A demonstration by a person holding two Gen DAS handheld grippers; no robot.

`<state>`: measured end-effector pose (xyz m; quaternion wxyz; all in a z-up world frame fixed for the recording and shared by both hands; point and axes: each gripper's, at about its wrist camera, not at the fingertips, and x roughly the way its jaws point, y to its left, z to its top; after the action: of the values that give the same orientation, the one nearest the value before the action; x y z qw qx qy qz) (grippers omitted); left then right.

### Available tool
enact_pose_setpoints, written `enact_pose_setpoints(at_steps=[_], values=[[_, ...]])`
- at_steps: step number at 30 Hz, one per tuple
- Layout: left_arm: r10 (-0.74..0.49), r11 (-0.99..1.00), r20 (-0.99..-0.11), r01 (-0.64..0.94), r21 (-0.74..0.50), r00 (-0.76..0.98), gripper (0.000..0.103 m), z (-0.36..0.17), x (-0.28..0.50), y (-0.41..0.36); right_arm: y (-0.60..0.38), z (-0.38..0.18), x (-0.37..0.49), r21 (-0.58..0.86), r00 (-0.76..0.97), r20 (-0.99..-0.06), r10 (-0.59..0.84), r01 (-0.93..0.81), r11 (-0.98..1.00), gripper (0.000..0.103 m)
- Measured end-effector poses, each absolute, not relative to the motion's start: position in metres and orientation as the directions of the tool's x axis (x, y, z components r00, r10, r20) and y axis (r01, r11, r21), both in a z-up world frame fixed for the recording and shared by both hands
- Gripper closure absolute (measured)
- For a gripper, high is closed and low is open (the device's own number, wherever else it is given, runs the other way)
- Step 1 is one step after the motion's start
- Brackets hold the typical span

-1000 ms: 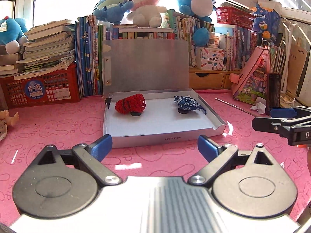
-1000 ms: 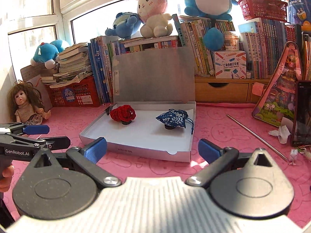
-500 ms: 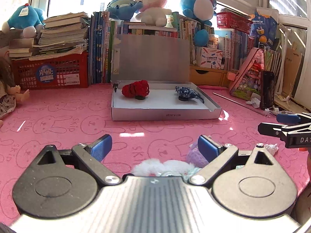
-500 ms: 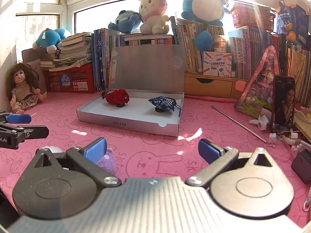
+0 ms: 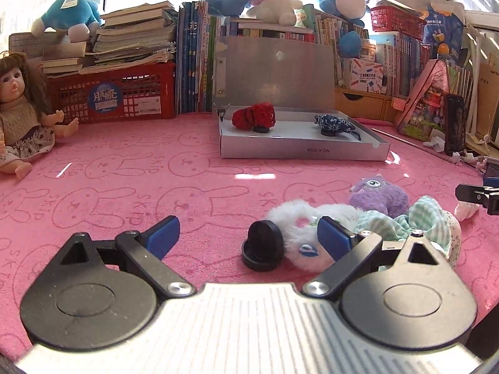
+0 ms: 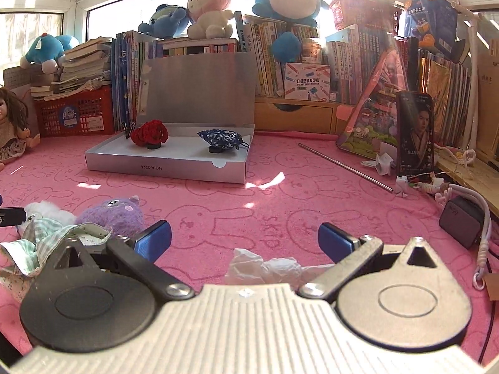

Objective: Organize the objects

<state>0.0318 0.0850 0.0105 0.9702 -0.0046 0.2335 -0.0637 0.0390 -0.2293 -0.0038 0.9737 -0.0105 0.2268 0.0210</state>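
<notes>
The cloth (image 5: 131, 168) covering the table is pink terry, matt and napped. On it the box (image 5: 299, 151) looks like silvery card with a dull sheen. Nearer than the box, the white toy (image 5: 299, 227) is long fluffy fur, the purple toy (image 5: 379, 194) short plush, the disc (image 5: 263, 244) beside them smooth black plastic. Right of the box lies a shiny metal rod (image 6: 344, 166).

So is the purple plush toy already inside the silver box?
No, the purple plush toy lies on the pink mat in front of the silver box, which holds only a red and a blue item.
</notes>
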Motion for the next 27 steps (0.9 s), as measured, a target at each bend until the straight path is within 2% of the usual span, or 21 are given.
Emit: enact_pose_setpoints(at_steps=[4, 9, 14, 18, 23, 27], values=[[-0.139, 0.99, -0.449, 0.125, -0.06, 0.883, 0.009, 0.009, 0.032, 0.087, -0.231, -0.009, 0.036, 0.019, 0.896, -0.442, 0.041, -0.037, 0.999, 0.002], [-0.164, 0.986, -0.435, 0.151, -0.065, 0.885, 0.018, 0.01, 0.034, 0.084, -0.232, -0.011, 0.036, 0.044, 0.897, -0.438, 0.055, -0.04, 0.998, 0.009], [-0.177, 0.984, -0.431, 0.159, -0.078, 0.885, 0.041, 0.013, 0.037, 0.083, -0.229, -0.012, 0.036, 0.052, 0.897, -0.437, 0.075, -0.058, 0.997, 0.018], [-0.181, 0.983, -0.436, 0.161, -0.083, 0.882, 0.05, 0.014, 0.039, 0.083, -0.227, -0.013, 0.037, 0.049, 0.892, -0.445, 0.079, -0.064, 0.997, 0.025], [-0.201, 0.98, -0.456, 0.171, -0.107, 0.867, 0.071, 0.011, 0.035, 0.089, -0.226, -0.015, 0.036, 0.048, 0.887, -0.454, 0.083, -0.068, 0.997, 0.026], [-0.212, 0.977, -0.457, 0.185, -0.103, 0.864, 0.071, 0.009, 0.035, 0.09, -0.227, -0.016, 0.036, 0.042, 0.885, -0.458, 0.08, -0.068, 0.997, 0.026]])
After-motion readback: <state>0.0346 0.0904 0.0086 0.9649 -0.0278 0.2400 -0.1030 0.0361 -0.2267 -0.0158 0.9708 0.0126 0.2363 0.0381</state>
